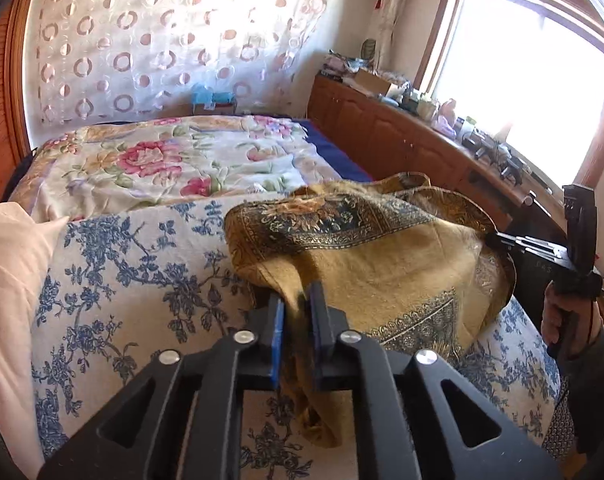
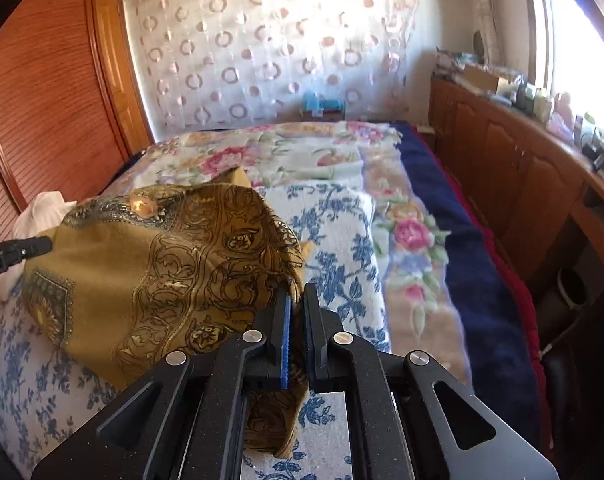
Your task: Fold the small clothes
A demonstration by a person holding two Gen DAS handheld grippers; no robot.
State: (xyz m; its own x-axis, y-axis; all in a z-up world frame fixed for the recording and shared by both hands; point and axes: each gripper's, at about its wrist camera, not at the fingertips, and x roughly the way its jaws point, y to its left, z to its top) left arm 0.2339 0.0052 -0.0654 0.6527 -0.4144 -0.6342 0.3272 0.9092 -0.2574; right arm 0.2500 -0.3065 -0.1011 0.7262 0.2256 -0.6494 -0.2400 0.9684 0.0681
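Both grippers clamp the gold patterned cloth (image 1: 382, 264): left gripper (image 1: 297, 300) and right gripper (image 2: 296, 300) each pinch a bunched edge between their jaws. Cloth sags between them above the bed (image 1: 141, 280). Risk: thin bunched fabric slips out under tension, spoiling the fold.

A bed fills the room, covered nearest by a white sheet with blue flowers (image 1: 141, 264), beyond it a pale quilt with pink flowers (image 1: 173, 160) and a dark blue blanket (image 2: 490, 280) along the far side. A pink pillow (image 1: 9, 280) lies at one edge. A sheer curtain with ring patterns (image 1: 161, 40) hangs behind. A wooden cabinet (image 1: 382, 128) cluttered with small items runs under a bright window (image 1: 522, 60). Slatted wooden doors (image 2: 41, 100) stand opposite.
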